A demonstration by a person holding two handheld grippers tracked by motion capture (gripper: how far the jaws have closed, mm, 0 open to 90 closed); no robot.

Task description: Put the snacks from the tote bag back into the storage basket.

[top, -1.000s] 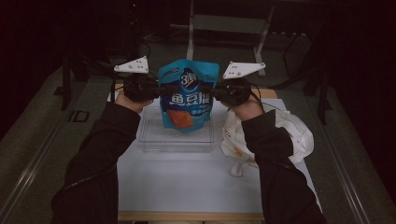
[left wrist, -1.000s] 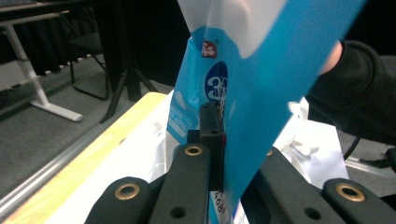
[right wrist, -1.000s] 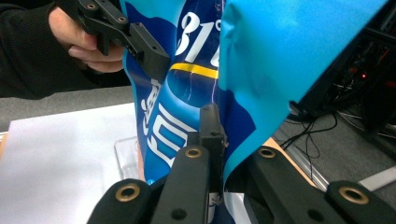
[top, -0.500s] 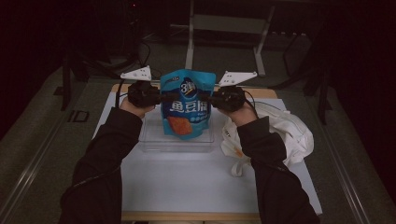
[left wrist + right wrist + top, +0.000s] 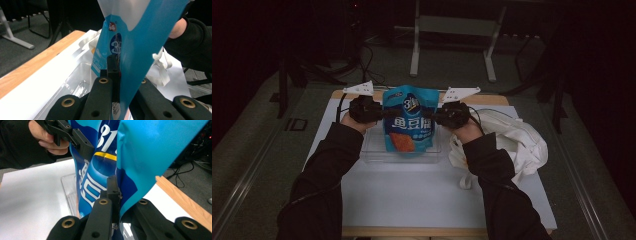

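The blue snack pouch [image 5: 410,120] hangs upright, long axis vertical, between the left gripper [image 5: 384,112] and right gripper [image 5: 436,116], each clamped on a side edge, directly above the clear tray [image 5: 374,150] (both hands equally near).

My blue pouch [image 5: 410,120] hides the middle of the clear tray [image 5: 372,150] behind it. In my left tool's view the pouch's top runs off the picture's edge, and its small print is too blurred to read.
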